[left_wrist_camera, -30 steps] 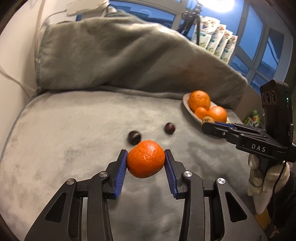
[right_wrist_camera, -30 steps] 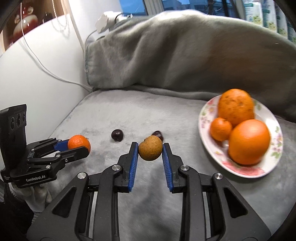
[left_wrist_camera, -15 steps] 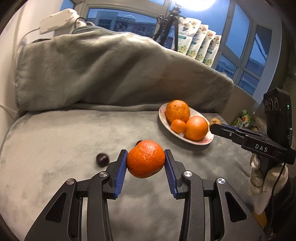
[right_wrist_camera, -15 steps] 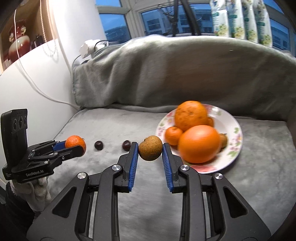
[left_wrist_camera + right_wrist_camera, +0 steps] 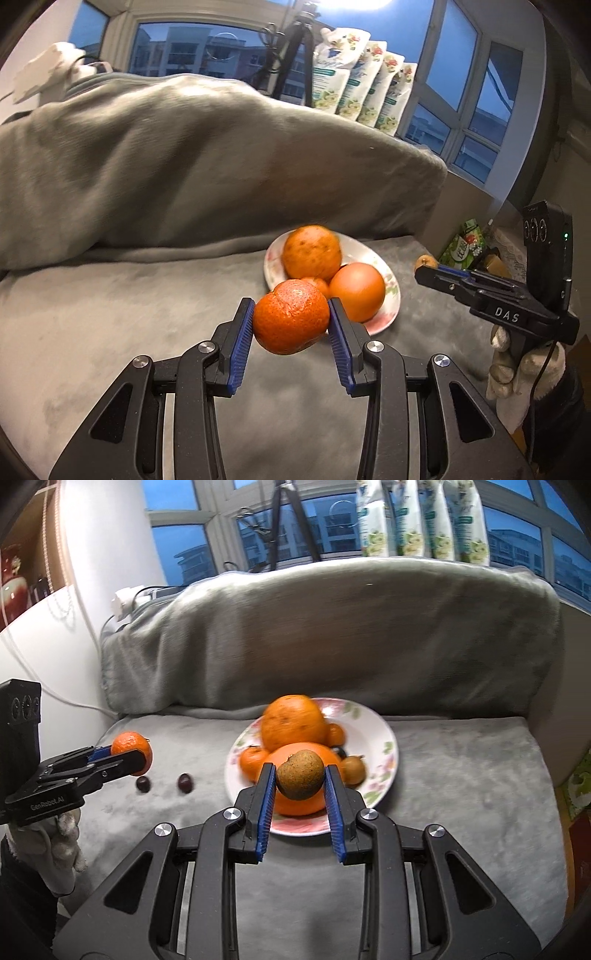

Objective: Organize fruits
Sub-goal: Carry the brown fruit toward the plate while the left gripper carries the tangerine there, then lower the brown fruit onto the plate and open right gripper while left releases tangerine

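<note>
The left tool is clamped on a tangerine between its blue pads, held above the grey cushion just short of the plate. The right tool grips a small brown fruit the same way, in front of the flowered plate's near rim. Farther off, the plate holds two big oranges with smaller fruits beside them, and two dark round fruits lie on the cushion to its left, a grey blanket heaped behind.
</note>
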Demonstrator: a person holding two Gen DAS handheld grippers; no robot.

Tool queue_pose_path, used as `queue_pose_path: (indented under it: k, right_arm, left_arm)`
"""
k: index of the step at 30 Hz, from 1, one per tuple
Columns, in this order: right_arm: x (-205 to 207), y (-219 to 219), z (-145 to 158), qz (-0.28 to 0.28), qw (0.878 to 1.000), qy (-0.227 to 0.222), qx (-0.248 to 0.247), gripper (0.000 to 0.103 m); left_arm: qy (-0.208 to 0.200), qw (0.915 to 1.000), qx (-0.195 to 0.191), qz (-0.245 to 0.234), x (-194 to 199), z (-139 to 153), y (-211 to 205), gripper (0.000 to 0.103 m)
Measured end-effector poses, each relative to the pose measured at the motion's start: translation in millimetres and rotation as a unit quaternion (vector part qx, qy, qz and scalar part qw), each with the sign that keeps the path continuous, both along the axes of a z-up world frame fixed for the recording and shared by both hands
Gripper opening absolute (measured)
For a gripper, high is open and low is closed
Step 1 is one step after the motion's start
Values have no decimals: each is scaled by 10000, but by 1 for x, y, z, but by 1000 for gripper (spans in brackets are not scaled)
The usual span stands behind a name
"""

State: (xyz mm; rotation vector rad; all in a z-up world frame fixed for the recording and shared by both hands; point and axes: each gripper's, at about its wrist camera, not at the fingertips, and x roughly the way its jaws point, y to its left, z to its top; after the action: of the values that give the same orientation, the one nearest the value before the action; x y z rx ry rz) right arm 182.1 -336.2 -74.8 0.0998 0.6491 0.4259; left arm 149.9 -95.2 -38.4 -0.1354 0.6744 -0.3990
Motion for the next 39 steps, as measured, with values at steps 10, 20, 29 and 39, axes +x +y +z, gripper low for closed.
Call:
queue_pose_path:
  k: [10,20,29,39]
  right_arm:
    - [18,-23,-15,-239,9996,151,-14,28]
    - [23,-24,-30,-217,9994,273,-5,28]
    - [26,-16,-34,-131,9995,276,-72,28]
    - [21,-10,-36,-164,9994,189,-254,28]
  left_arm:
    - [-39,9994,79,-336,40,12,-37,38]
    - [55,9978,239,-619,70,9,-73,38]
    - [157,9967,309,-740,87,6,-93,38]
    - [171,9956,409,-821,96,5,-109,38]
